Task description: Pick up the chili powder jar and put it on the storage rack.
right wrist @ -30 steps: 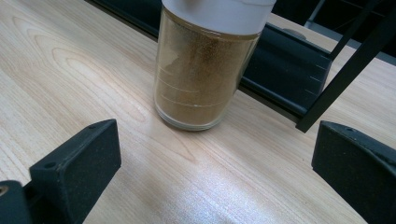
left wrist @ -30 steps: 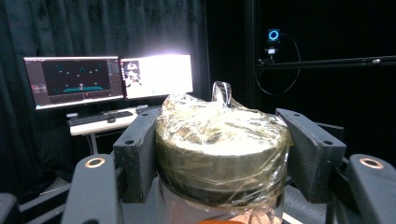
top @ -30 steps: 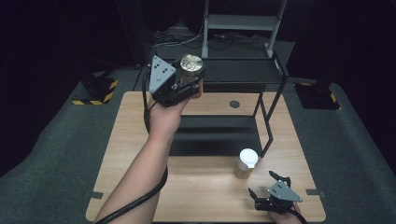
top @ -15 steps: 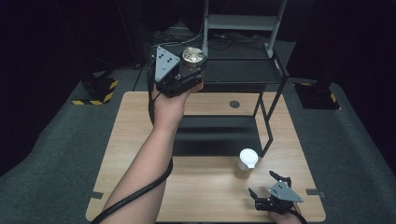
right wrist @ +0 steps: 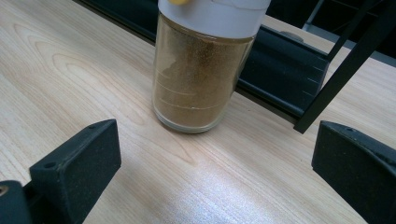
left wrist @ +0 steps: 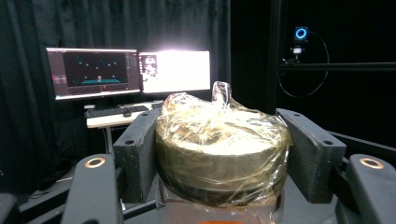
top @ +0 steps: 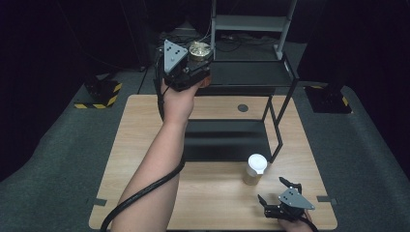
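My left gripper is raised at the back of the table, by the left end of the black rack's top shelf. It is shut on a round jar whose top is wrapped in crinkled clear plastic, with one pad pressing each side. Near the table's front right corner my right gripper rests low and open. Nothing lies between its jaws. A glass jar of brown powder with a white lid stands upright on the wood just beyond it, and looms close in the right gripper view.
The wooden table carries a black metal rack whose lower shelf lies flat on the table middle. Thin black legs rise at its right. Two lit monitors stand beyond the table, with dark floor and curtains around.
My left hand has carried the wrapped jar farther back and a little higher, toward the rack's top shelf. The right gripper and the powder jar have stayed put.
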`<state>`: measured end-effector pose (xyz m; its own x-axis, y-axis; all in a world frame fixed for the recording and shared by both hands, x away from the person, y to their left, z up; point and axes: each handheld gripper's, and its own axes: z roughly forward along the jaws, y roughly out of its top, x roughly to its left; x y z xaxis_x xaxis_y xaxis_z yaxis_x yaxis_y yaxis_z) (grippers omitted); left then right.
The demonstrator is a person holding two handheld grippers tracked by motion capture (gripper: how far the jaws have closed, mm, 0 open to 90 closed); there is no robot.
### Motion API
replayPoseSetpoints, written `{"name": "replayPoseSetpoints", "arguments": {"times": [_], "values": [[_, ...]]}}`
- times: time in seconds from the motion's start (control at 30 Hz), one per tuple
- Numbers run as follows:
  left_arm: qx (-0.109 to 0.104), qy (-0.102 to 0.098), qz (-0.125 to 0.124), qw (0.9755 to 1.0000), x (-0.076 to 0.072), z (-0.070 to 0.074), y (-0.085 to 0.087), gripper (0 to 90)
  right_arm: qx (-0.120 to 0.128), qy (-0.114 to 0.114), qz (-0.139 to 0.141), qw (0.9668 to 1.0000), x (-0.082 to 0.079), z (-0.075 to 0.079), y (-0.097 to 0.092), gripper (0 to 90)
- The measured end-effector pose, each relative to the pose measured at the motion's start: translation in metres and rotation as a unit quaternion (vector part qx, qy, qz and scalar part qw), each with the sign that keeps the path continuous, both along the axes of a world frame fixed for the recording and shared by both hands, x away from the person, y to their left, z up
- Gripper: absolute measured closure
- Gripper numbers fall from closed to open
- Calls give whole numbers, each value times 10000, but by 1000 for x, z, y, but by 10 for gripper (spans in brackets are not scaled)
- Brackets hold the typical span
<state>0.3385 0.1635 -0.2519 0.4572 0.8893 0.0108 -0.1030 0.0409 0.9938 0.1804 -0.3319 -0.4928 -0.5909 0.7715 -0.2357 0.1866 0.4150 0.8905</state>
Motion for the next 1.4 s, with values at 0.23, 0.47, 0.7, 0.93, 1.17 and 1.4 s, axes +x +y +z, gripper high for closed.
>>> {"name": "replayPoseSetpoints", "arguments": {"times": [0.23,0.47,0.7,0.93,1.17,1.4], "values": [[47,-49,113,9999,9,-2,0,343,8,-6,19,10000,0,0,-1,1],[89,-24,123,9999,13,-3,-3,343,16,-13,26,10000,0,-1,-1,1],[77,9,112,9999,14,-5,-5,343,13,-21,18,10000,-1,-1,-1,1],[4,74,83,9999,16,-7,-3,339,15,-15,33,10000,-1,-1,-1,1],[-34,95,64,9999,17,-7,-2,335,12,-13,28,10000,-1,-1,-1,1],[-85,147,69,9998,17,-7,-2,309,20,-6,28,10000,0,0,-1,1]]}}
